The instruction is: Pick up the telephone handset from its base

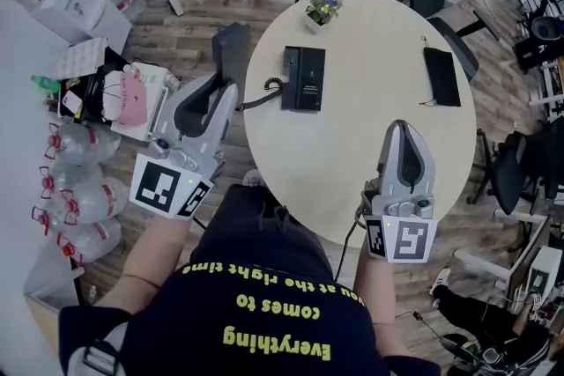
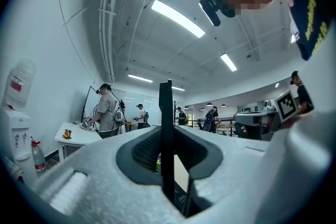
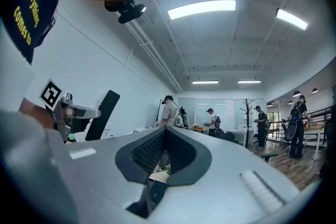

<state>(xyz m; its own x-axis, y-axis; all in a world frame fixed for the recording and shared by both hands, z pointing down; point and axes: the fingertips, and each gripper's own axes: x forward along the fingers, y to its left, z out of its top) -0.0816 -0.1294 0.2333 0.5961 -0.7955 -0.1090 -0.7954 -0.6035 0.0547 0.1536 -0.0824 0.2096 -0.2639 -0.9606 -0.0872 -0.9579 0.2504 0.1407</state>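
tilting upward, handset [image 1: 232,48] stands in left claw [image 1: 220,92].

Round pale table [image 1: 361,150], wood-plank floor [image 1: 196,29]

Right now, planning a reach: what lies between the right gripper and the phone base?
Only bare table separates right gripper from phone base; head view.

The left gripper [image 2: 168,136] has its grey jaws closed on a thin black telephone handset [image 2: 167,105], which stands upright and edge-on; left of the handset a person in a cap [image 2: 107,113] stands by a white table [image 2: 73,136]; farther left of the handset is a water dispenser [image 2: 14,136]; above the handset runs a ceiling light strip [image 2: 177,18]; right of it, more people [image 2: 212,118] stand far off.
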